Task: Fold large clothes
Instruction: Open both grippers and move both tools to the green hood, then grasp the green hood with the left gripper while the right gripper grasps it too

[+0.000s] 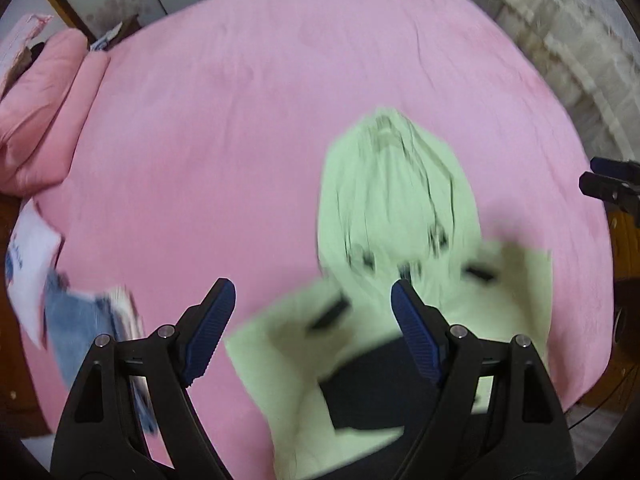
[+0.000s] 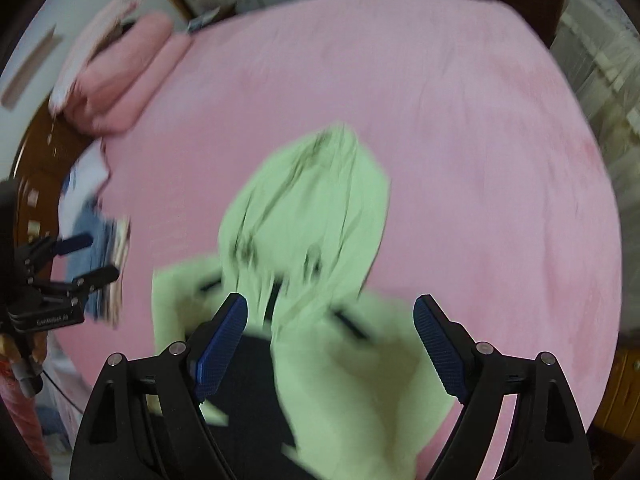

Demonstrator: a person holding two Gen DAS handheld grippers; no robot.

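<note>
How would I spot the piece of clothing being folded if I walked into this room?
Look at the big bed with the pink sheet. Near its front edge lies a pale green garment with a black patch, spread out alone, unlike the blue-and-white clothes pile at the bed's left edge.

soft, even indoor light fell over the pink bedsheet point(image 1: 248, 128), without glare or hard shadows. the green garment point(image 1: 384, 200) was heavily smeared by motion blur in both views, its dark markings perhaps print or creases. fisheye distortion bowed the bed's edges, and black vignetting filled the corners.
</note>
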